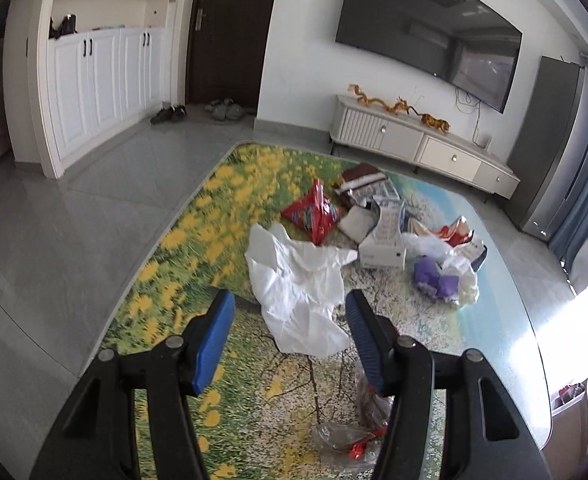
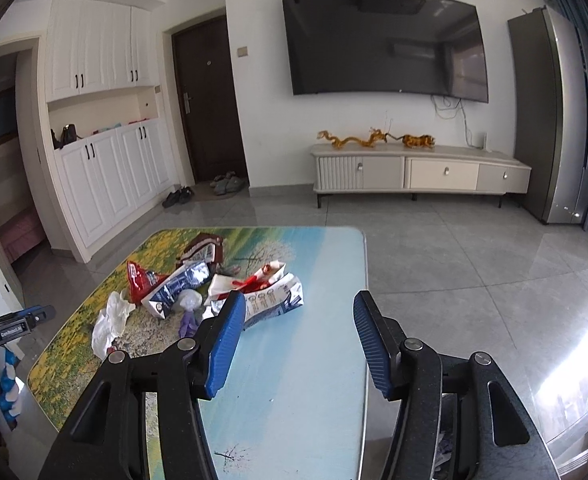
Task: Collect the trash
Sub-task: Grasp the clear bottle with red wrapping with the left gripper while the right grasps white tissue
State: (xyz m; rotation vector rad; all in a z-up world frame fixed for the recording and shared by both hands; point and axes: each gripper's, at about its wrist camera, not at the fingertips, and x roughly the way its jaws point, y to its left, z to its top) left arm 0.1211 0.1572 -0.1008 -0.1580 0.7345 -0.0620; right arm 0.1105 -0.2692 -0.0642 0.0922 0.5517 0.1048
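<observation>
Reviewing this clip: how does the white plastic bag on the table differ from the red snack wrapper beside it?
The white plastic bag is plain, unprinted and spread out in loose, rumpled folds; the red snack wrapper is glossy, printed and bunched up. The bag covers more of the table than the wrapper. The bag lies nearer the left gripper, in line with its open jaws; the wrapper lies behind it. Both are crumpled, lie on the table and are held by neither gripper.

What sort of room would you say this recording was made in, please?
Most likely a home living room: a large wall-mounted television hangs above a low media cabinet, shoes lie by the front door, and a low table with a printed cover holds scattered wrappers.
</observation>
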